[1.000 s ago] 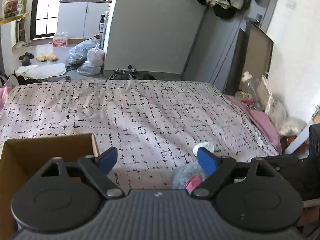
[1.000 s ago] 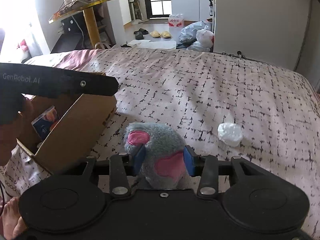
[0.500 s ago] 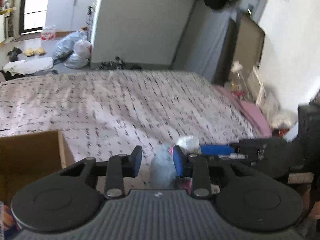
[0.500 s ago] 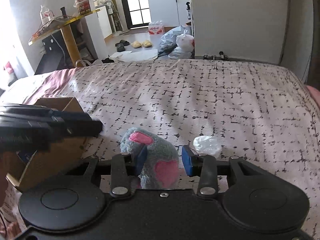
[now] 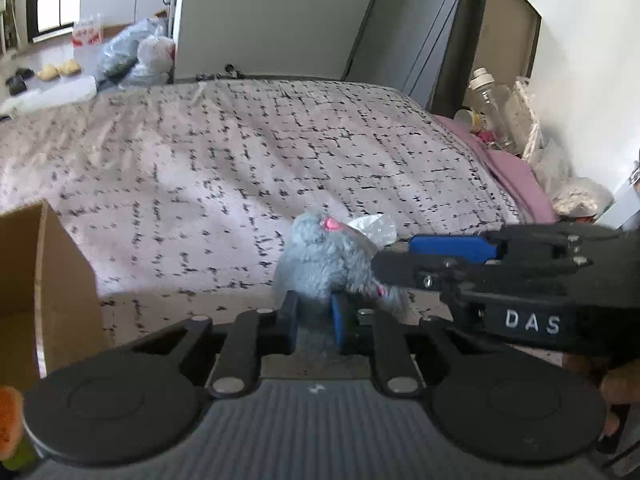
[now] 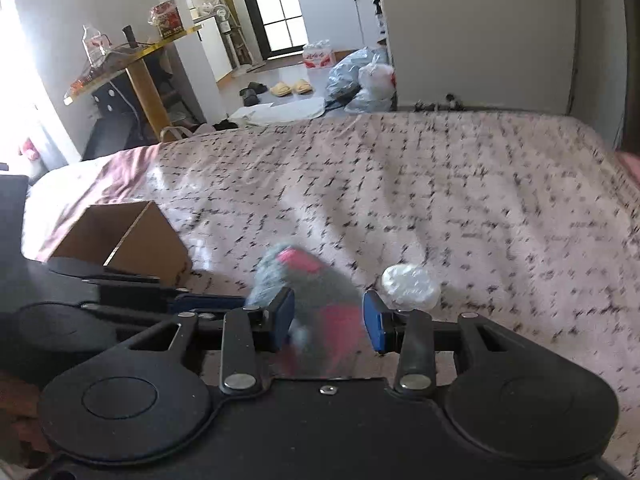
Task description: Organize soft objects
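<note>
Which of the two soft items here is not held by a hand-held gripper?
The white crumpled wad: it lies loose on the bedspread, while the grey plush toy is clamped in the left hand-held gripper.

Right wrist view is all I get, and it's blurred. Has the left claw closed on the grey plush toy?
Observer: Yes. The left wrist view shows the left claw shut on the lower part of the grey plush toy.
Operator: Which way up is the toy?
Observer: Upright, with its pink nose on top.
Operator: What lies beyond the bed's right edge?
Observer: A clear bottle and plastic bags, standing against the wall.
</note>
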A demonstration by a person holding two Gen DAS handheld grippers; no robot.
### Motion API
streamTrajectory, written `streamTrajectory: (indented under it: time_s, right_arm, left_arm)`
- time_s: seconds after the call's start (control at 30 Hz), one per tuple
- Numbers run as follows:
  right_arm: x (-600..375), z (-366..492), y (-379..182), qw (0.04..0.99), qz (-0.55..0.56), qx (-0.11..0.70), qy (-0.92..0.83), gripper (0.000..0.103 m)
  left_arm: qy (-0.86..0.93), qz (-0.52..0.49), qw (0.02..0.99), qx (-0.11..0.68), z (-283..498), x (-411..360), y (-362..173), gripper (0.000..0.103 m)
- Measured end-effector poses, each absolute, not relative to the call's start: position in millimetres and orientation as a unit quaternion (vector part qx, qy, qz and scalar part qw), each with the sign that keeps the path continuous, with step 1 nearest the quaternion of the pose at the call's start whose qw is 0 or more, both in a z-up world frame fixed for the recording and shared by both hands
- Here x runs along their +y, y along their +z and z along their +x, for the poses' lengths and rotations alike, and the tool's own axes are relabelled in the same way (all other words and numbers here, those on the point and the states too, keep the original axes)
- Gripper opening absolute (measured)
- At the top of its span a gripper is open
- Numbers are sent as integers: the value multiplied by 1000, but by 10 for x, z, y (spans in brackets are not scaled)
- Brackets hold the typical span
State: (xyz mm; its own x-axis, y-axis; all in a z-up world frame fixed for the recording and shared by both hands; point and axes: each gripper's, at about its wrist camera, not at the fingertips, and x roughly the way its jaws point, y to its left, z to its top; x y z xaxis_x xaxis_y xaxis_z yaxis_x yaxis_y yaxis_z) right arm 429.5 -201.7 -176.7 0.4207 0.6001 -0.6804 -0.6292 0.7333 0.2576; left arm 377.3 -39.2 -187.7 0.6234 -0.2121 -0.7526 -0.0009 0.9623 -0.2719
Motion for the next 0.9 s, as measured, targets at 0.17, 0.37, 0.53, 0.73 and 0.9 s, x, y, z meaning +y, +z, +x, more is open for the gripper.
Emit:
streamTrajectory:
  time_s: [0.17, 0.37, 0.53, 0.73, 0.9]
  right_arm:
    - [-2033, 4339, -1879, 825, 0, 423, 375, 38]
    - [-1985, 4382, -1999, 820, 11, 443, 363, 18]
    - [-2030, 4324, -1818, 822, 28, 432, 371, 16]
    - [-2029, 4179, -1608, 828, 28, 418, 373, 16]
    - [-1981, 4014, -1404, 837, 31, 397, 375, 16]
  left_arm:
    - [-55, -130, 890, 433, 3809, -377, -1926, 13]
    - [-45, -137, 894, 424, 3807, -370, -1915, 11]
    - [-52, -129, 901, 412, 3749, -349, -1751, 11]
    - [-54, -139, 905, 398, 3628, -274, -1572, 11]
    - [-53, -144, 912, 381, 3472, -195, -1401, 11]
